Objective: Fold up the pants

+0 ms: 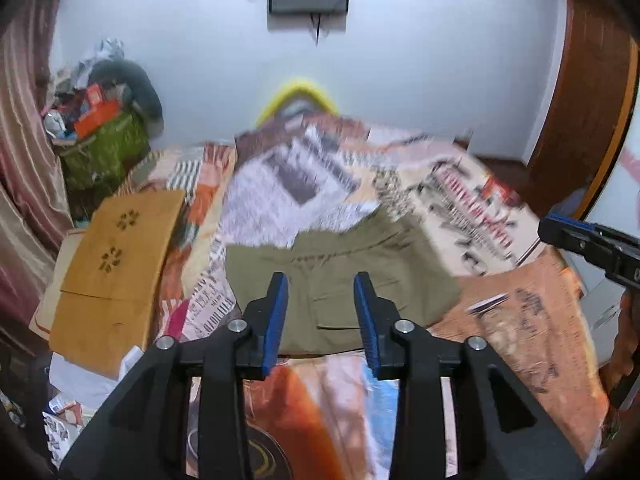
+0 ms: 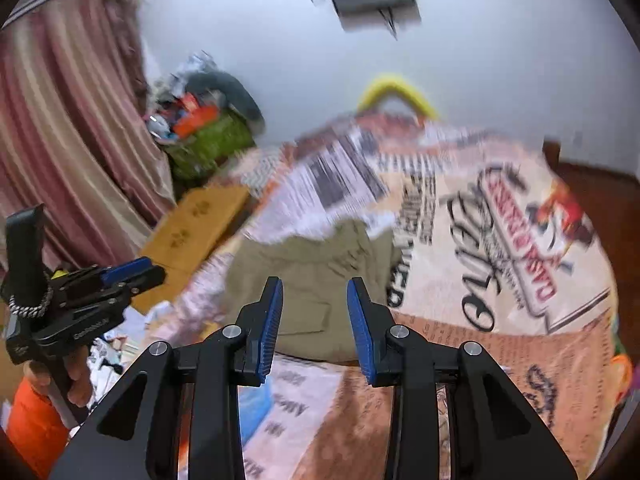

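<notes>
Matt olive cloth pants (image 1: 344, 280) lie on a printed fabric bedspread (image 1: 520, 320), beside smooth brown cardboard (image 1: 116, 264), with black plastic, blue-padded left gripper (image 1: 321, 312) above.

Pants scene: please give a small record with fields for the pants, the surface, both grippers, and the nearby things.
pants: olive, folded into a compact shape, pocket flap up
surface: bed with printed blanket
left gripper: open, above the pants, empty
right gripper: open, above the pants, empty
beside bed: wooden board
far corner: green bag under a pile of clutter
image: motion-blurred
</notes>
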The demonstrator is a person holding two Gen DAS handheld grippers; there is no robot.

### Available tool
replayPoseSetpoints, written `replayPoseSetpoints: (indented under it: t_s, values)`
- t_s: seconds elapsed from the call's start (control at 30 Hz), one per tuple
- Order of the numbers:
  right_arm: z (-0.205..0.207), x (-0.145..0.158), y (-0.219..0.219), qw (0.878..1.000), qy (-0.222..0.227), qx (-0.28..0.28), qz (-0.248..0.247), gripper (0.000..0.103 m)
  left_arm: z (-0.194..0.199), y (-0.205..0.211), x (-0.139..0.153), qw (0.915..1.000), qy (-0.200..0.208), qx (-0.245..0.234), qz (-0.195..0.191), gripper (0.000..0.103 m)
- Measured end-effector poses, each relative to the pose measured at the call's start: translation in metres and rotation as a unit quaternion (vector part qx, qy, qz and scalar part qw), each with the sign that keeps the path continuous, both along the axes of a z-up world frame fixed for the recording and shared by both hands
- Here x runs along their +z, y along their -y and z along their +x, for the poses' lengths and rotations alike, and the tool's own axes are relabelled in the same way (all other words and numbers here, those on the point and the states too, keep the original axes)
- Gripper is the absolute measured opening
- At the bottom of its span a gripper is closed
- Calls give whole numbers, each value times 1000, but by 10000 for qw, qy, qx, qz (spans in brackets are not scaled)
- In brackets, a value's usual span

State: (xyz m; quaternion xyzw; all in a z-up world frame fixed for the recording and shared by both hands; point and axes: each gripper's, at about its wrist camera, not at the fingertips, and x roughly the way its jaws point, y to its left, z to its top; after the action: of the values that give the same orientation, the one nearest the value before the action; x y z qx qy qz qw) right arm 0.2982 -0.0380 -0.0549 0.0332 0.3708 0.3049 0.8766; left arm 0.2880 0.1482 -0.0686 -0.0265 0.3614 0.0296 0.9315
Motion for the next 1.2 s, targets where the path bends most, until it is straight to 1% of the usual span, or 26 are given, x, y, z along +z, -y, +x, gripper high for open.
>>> replayPoseSetpoints:
  t_s: [0.07,0.13,0.2,0.23,0.4,0.5,0.57,0.63,0.67,0.7,0.73,0.77,0.8,0.87,0.9,0.93,0.97,1.0,1.03,1.1,1.2]
  values:
    - [-26,25,4,9994,324,45,121,30,-19,5,19,9997,230,35,17,38]
    - [-59,50,10,9970,735,64,217,30,-49,11,43,9983,570,47,60,39]
    - [-87,68,14,9937,1076,70,291,30,-71,14,57,9969,780,51,64,40]
    - [-102,77,17,9915,1256,55,328,30,-89,16,67,9954,957,41,52,42]
    - [-163,102,25,9800,1928,53,490,30,-155,28,97,9857,1677,90,140,46]
    - [-191,107,25,9739,2202,41,544,30,-189,34,105,9785,2051,132,187,53]
    - [-206,107,23,9704,2350,33,560,30,-216,38,108,9710,2376,200,194,59]
    - [-222,106,21,9665,2506,30,560,31,-234,40,108,9652,2592,267,210,75]
    - [-224,104,20,9658,2536,28,546,33,-243,41,107,9615,2723,305,227,79]
    - [-228,103,18,9644,2587,24,545,44,-253,43,107,9571,2870,326,243,83]
    - [-232,101,17,9627,2649,10,554,57,-257,43,106,9556,2919,333,247,85]
    - [-236,100,19,9614,2690,-7,577,62,-263,44,106,9537,2977,344,235,87]
    - [-239,99,19,9596,2742,-51,621,65,-264,43,105,9534,2990,344,223,90]
    - [-241,98,19,9597,2728,-77,671,66,-270,43,104,9523,3026,358,176,95]
    - [-241,98,20,9605,2690,-80,706,70,-271,42,103,9516,3046,366,180,97]
    - [-241,97,20,9606,2674,-98,750,78,-274,43,102,9498,3096,395,226,99]
    - [-241,96,21,9596,2698,-148,780,83,-275,44,102,9492,3110,397,258,100]
    - [-244,97,23,9585,2736,-190,777,90,-276,45,101,9487,3122,395,291,101]
    - [-245,97,23,9565,2805,-264,753,95,-278,45,100,9488,3121,395,292,101]
    - [-248,98,22,9542,2887,-325,720,102,-279,45,99,9498,3092,399,244,102]
    - [-252,97,23,9510,2984,-393,702,103,-281,44,97,9501,3083,428,224,102]
